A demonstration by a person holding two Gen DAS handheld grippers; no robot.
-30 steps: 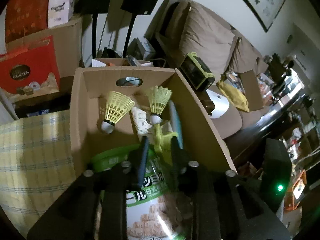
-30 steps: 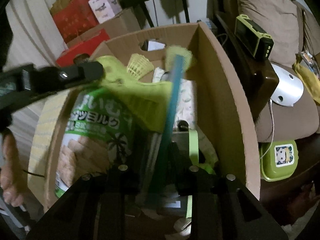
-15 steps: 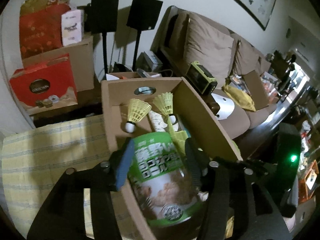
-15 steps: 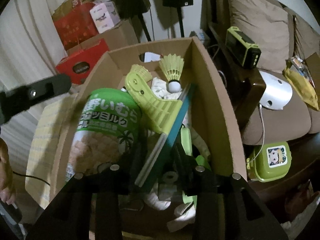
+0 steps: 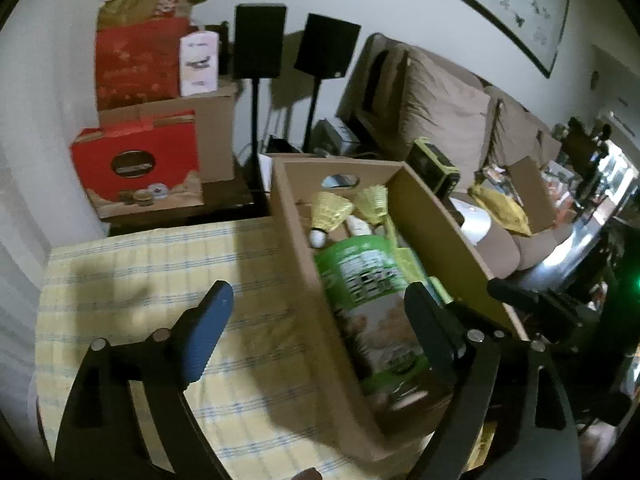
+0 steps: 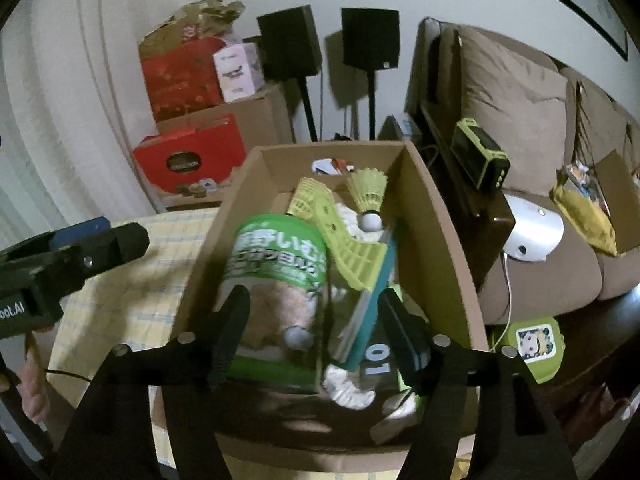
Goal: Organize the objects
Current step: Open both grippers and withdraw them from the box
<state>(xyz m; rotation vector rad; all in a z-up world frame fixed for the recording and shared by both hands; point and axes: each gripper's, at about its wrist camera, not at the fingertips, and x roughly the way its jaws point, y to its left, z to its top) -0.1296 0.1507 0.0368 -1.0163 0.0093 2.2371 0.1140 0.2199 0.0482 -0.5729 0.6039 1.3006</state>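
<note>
An open cardboard box [image 6: 430, 216] [image 5: 436, 224] stands on a yellow checked tablecloth [image 5: 152, 276]. In it lie a green snack canister [image 6: 276, 264] [image 5: 368, 280], a lime plastic piece [image 6: 344, 244], a teal book [image 6: 372, 300] and two yellow shuttlecocks [image 6: 368, 196] [image 5: 332, 212]. My left gripper [image 5: 316, 328] is open and empty, above the box's left wall. My right gripper [image 6: 316, 328] is open and empty, just above the box's near end. The left gripper also shows in the right wrist view [image 6: 96, 240], left of the box.
Red gift boxes [image 5: 140, 160] and cartons are stacked at the back left. Two black speakers on stands [image 5: 260, 40] stand behind the box. A brown sofa [image 6: 520, 120] with a green-black device [image 6: 480, 160] is on the right. A green lunch box [image 6: 536, 344] lies low right.
Both grippers have opened and pulled back up from the box. The left let go of the lime piece, the right let go of the teal book. Both items now rest in the box.
</note>
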